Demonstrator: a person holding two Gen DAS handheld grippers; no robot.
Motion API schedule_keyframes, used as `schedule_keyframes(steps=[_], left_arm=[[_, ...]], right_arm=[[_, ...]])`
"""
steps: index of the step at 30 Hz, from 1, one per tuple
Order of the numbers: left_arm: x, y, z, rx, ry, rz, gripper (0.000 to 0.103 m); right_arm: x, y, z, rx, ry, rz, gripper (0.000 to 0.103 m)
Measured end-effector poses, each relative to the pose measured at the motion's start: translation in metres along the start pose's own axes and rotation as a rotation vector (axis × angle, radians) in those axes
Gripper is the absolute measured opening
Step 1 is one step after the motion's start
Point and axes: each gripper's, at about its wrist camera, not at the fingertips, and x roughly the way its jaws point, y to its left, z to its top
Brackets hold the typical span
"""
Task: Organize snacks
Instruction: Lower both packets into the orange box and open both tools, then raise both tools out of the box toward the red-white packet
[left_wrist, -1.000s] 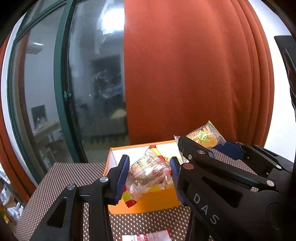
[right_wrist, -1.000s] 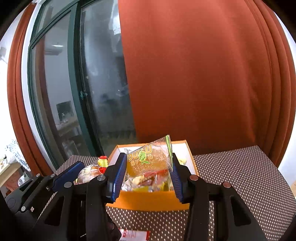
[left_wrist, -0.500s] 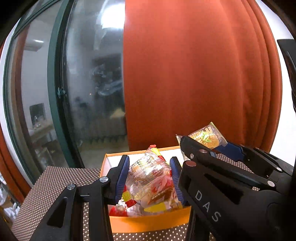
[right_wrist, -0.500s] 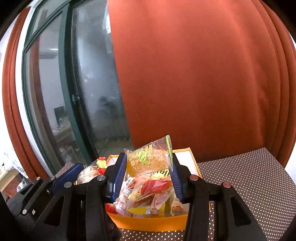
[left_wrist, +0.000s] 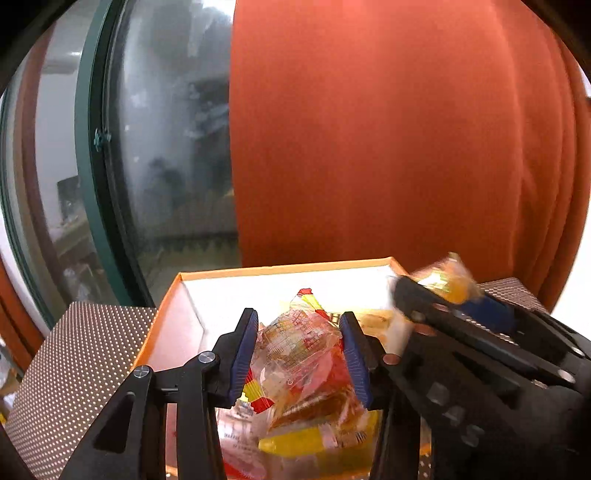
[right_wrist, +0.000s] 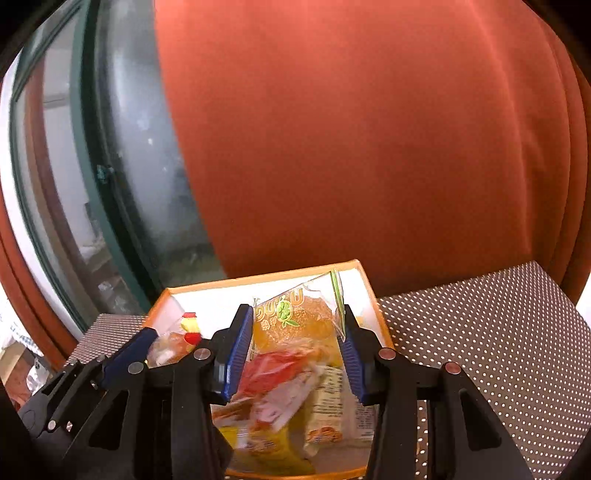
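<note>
Snacks already fill much of the orange box (right_wrist: 364, 284), which sits on the dotted table (right_wrist: 480, 332), so most of the tidying looks done. Two packets are not yet dropped in. The left gripper (left_wrist: 299, 354) squeezes a clear crinkly packet (left_wrist: 295, 347) with red and yellow ends, right above the pile. The right gripper (right_wrist: 293, 349) is closed on a see-through packet (right_wrist: 295, 317) holding a round golden cake, also over the box. Both just need letting go, I think.

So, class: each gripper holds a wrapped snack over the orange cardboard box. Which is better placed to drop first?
Roughly equal; perhaps the left gripper: its clear-wrapped snack sits centrally over the orange cardboard box.
</note>
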Motion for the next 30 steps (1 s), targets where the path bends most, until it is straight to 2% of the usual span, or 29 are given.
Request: schedule_keyframes(steps=[4,7,8,10,13,21,27,29,30], left_arm=[[0.032,0.004,-0.007,-0.04,0.082,0.02,0.051],[0.044,0.008,-0.011,-0.028,0.126,0.051,0.057],[0.045,0.01,-0.012,-0.02,0.128,0.064,0.06],[0.046,0.013,-0.014,-0.009,0.126,0.083,0.08],[0.045,0.021,-0.017,0.009,0.133,0.096,0.084],[0.026,0.045,-0.033,0.018,0.17,0.114,0.084],[0.024,0.061,-0.044,0.004,0.199,0.124,0.084],[0.021,0.063,-0.047,-0.004,0.207,0.114,0.084],[0.019,0.063,-0.048,-0.005,0.205,0.106,0.084]], right_arm=[[0.017,-0.005,-0.008,-0.005,0.027,-0.039,0.049],[0.032,0.0,-0.013,-0.02,0.065,-0.051,0.049],[0.036,0.0,-0.015,-0.021,0.073,-0.049,0.049],[0.04,0.002,-0.018,-0.02,0.093,-0.03,0.049],[0.044,0.007,-0.024,-0.027,0.1,-0.014,0.049],[0.048,0.033,-0.036,-0.032,0.121,0.091,0.049],[0.053,0.049,-0.048,-0.03,0.146,0.121,0.05],[0.052,0.054,-0.05,-0.039,0.148,0.115,0.054],[0.053,0.055,-0.05,-0.046,0.155,0.114,0.062]])
